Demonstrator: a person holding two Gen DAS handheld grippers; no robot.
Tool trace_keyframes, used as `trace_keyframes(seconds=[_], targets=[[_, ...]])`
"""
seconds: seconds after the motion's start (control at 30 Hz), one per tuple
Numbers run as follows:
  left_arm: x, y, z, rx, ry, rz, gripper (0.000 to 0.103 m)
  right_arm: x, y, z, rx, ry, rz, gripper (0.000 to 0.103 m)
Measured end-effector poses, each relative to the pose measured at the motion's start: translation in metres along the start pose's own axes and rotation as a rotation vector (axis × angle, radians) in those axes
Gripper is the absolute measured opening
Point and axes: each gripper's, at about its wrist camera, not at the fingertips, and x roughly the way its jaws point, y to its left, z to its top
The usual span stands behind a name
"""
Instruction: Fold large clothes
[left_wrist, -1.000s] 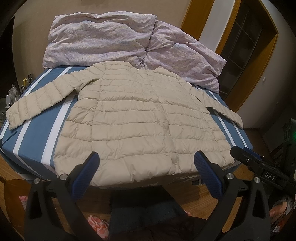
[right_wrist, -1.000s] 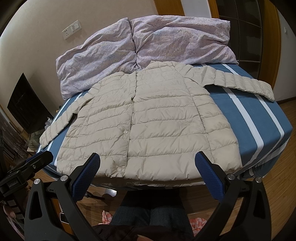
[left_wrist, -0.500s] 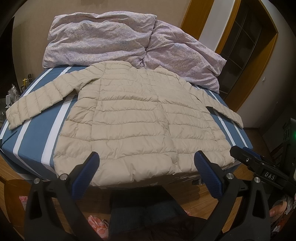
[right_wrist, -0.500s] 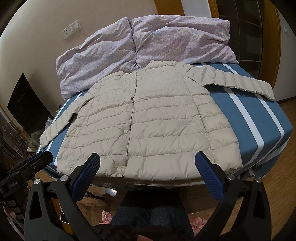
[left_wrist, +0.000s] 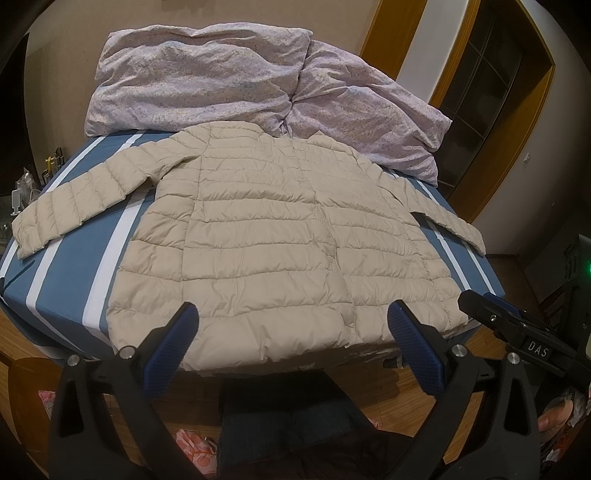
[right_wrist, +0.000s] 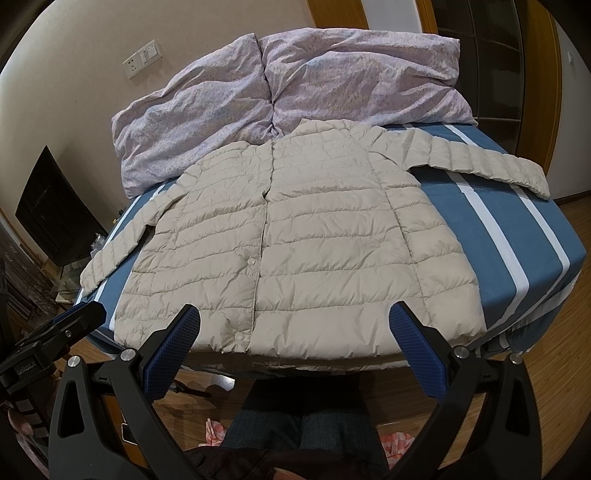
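While both grippers are held spread and empty short of the bed's (right_wrist: 524, 236) near edge, left gripper (left_wrist: 293, 343) and right gripper (right_wrist: 295, 345), the beige quilted jacket (right_wrist: 306, 251) is seen flat toward 12 o'clock, sleeves outstretched, hem at the edge; bare sheet lies at 2 o'clock.

Small cluttered items beside the blue striped bed (left_wrist: 22, 192) cannot be identified; the lilac floral duvet's (right_wrist: 332, 74) far side is hidden.

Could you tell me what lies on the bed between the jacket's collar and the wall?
Two lilac pillows lie there, side by side at the head of the bed, touching the jacket collar; both views show it.
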Motion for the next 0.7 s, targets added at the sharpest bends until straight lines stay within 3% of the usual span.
trace_keyframes(seconds=[0.4,0.7], targets=[[0.002,0.001,0.000,-0.001,0.007,0.000,0.101,0.007,-0.003,0.002,0.002,0.004,-0.002,0.102],[0.038,0.010,0.015,0.005,0.046,0.038,0.101,0.034,-0.016,0.022,0.018,0.018,-0.049,0.102]])
